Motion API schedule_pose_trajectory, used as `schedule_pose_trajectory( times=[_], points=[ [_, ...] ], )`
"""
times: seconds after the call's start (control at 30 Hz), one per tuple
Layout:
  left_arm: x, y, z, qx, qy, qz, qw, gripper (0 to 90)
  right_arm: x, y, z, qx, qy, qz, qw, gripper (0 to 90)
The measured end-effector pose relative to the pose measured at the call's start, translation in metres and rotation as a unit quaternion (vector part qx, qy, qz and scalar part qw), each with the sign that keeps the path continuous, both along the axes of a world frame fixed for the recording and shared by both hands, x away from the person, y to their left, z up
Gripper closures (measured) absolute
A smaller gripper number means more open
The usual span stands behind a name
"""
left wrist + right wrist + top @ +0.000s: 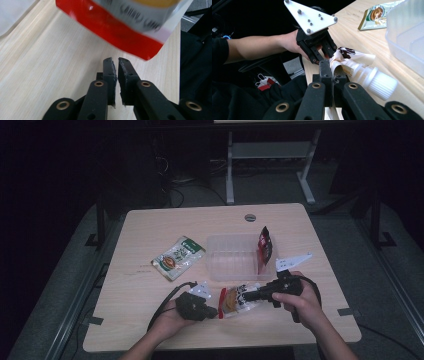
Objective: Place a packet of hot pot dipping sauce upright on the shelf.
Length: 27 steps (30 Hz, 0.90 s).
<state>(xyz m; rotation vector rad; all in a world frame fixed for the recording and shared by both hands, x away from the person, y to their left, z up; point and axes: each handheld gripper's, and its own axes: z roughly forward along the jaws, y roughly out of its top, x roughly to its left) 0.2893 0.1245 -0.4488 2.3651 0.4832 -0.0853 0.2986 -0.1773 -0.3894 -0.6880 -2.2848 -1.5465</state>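
Pouch (236, 300) at table's (150, 225) 6 o'clock | right gripper (248, 296) clamped its edge | left gripper (214, 312) barely parted, empty, at pouch's 9 o'clock | light, soft, crinkly, likely slippery; grip flat seam.

Glossy plastic snack pouch (235, 300), matt wooden table (150, 227)
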Motion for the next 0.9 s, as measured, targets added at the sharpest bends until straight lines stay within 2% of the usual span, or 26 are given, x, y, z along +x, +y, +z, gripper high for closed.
schedule_pose_trajectory(
  times=[0.2, 0.5, 0.9],
  points=[
    [0.003, 0.009, 0.001, -0.007, 0.012, 0.012, 0.9998, 69.7, 0.003, -0.002, 0.009, -0.003, -0.013, -0.006, 0.9999, 89.8],
    [0.004, 0.015, 0.002, -0.008, 0.008, 0.025, 0.9996, 50.8, 0.014, -0.003, 0.025, -0.006, -0.034, -0.018, 0.9993, 89.9],
    [0.007, 0.017, 0.0, -0.004, 0.003, 0.024, 0.9997, 38.1, 0.034, -0.018, 0.049, -0.01, -0.053, -0.045, 0.9975, 89.8]
  ],
)
